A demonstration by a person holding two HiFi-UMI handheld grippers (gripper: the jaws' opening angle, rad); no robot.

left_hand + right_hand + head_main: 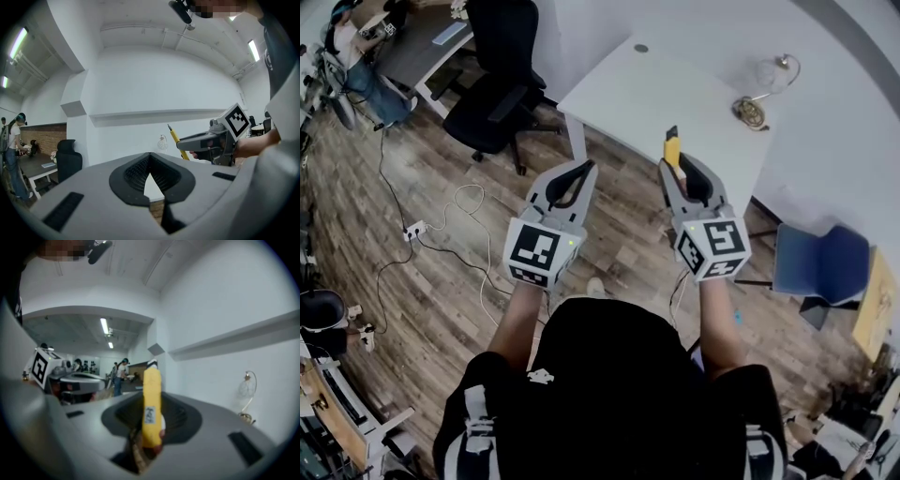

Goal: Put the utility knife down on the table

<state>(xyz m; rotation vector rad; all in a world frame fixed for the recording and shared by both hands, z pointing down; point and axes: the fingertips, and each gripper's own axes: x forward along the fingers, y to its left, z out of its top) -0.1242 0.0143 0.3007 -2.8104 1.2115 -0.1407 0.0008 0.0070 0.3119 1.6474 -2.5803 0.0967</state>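
Observation:
The yellow utility knife point(672, 148) stands upright with its dark tip upward, and my right gripper point(677, 171) is shut on its lower body. In the right gripper view the knife point(152, 401) rises between the dark pads. From the left gripper view, the knife point(175, 137) sticks up out of the right gripper point(182, 143). My left gripper point(584, 171) is beside it on the left, shut and holding nothing. Both grippers hang over the wooden floor, just short of the near edge of the white table point(675, 98).
A glass ornament on a brass stand point(764, 89) sits at the table's far right. A black office chair point(492, 84) stands left of the table, a blue chair point(820, 267) to the right. Cables and a power strip point(414, 230) lie on the floor.

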